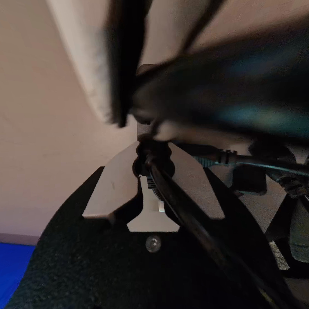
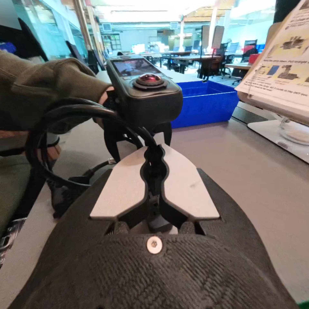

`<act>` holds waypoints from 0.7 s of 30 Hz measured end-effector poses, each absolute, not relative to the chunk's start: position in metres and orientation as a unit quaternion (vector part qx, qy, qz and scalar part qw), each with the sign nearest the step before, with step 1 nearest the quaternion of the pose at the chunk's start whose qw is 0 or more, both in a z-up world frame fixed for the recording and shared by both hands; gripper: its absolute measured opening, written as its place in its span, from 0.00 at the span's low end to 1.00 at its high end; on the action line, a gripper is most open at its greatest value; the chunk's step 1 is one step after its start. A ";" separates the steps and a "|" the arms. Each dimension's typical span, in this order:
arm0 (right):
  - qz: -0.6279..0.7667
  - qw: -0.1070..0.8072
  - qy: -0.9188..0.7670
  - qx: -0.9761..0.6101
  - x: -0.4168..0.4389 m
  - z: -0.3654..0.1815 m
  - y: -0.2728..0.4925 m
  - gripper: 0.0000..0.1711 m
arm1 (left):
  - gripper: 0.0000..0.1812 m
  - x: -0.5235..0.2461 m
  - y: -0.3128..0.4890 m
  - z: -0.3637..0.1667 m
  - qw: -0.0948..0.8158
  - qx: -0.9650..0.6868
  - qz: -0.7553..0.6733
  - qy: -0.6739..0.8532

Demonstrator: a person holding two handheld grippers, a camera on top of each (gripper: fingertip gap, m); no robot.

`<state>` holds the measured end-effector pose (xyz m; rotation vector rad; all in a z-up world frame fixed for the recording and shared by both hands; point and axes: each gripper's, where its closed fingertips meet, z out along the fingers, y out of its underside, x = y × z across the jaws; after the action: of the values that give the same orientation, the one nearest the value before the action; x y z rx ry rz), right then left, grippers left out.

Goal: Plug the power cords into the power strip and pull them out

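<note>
Jaws of both grippers pinch black cord (image 2: 153, 160) (left view blurred, probably the same cord).

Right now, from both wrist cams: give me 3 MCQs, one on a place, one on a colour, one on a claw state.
1. Where is the bin relative to the left claw, in the right wrist view?
A. Behind it, to the right
B. Under the right claw
C. On the document stand

2. What colour is the bin?
A. Red
B. Blue
C. Green

3. What is the state of the right claw?
A. Wide open, empty
B. Shut on the black cord
C. Out of view

Answers:
1 A: the bin sits on the table beyond the left claw.
2 B: its walls are plain blue.
3 B: the right claw has its fingers closed around the black cord.
</note>
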<state>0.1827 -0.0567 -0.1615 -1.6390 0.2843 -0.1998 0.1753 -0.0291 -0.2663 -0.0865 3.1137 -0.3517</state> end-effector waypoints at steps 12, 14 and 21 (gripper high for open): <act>-0.254 0.656 0.198 -0.682 0.175 -0.069 -0.176 0.05 | 0.14 0.175 -0.029 -0.268 0.005 -0.058 -0.173 0.983; -0.314 0.642 0.256 -0.651 0.190 -0.048 -0.219 0.06 | 0.14 0.175 -0.029 -0.269 0.006 -0.061 -0.181 0.982; -0.408 0.460 0.380 -0.691 0.277 -0.037 -0.322 0.06 | 0.14 0.176 -0.029 -0.269 0.006 -0.056 -0.190 0.980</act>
<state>0.2768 -0.3224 -0.0371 -1.7018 0.9364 -1.0040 0.1763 -0.0289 -0.2689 -0.1751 3.0685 -0.5945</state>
